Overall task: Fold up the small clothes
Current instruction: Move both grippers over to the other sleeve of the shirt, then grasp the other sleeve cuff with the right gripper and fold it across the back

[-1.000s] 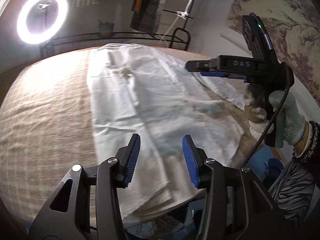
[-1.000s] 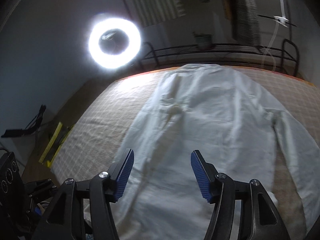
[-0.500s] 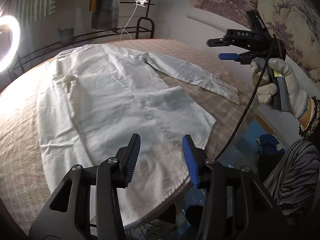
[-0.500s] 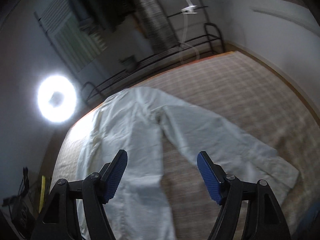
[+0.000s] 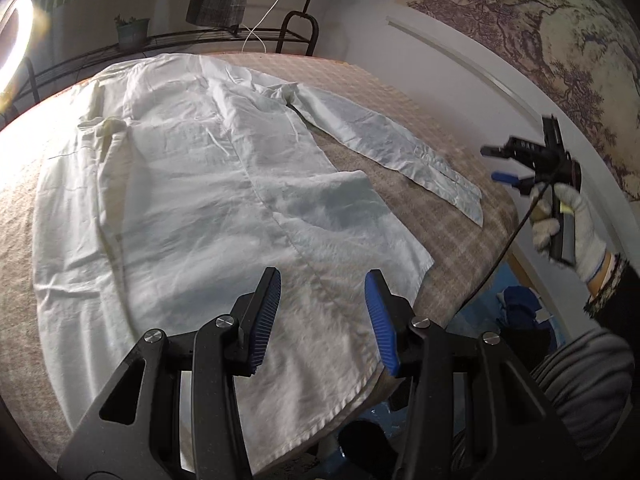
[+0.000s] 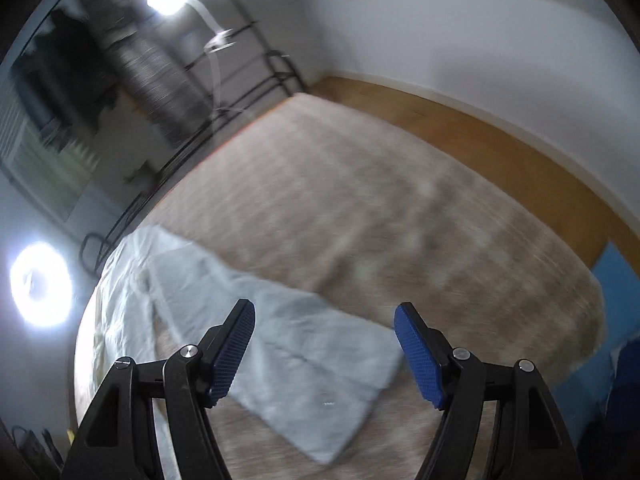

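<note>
1. Bed (image 5: 460, 216), covered in a beige checked spread, is my work surface. It is broad enough for the garment to lie open, which I judge is why nothing is bunched.
2. White long-sleeved shirt (image 5: 192, 200) lies flat across the bed, collar end toward the far rail and hem toward me, overhanging the near edge. It is spread out so the seams and sleeves can be read before any fold.
3. The shirt's sleeve (image 5: 384, 148) on my right side lies stretched out away from the body toward the bed's right edge, cuff (image 5: 460, 192) flat on the spread. In my right wrist view the cuff end (image 6: 320, 372) lies below and between my fingers.
4. My left gripper (image 5: 322, 316) hovers over the hem with its jaws apart and nothing in them, touching no cloth.
5. My right gripper (image 6: 324, 354), held in my gloved right hand (image 5: 568, 220), is off the bed's right side, jaws spread wide and empty. My guess: I am lining up on the cuff to bring the sleeve across the body.
6. Against a second ago: my right gripper hung over the middle of the shirt then; it has swung out to the right and now looks down on the cuff. My left view has turned rightward too, so the ring light (image 5: 12, 44) sits at the frame's edge. The shirt itself has not shifted.
</note>
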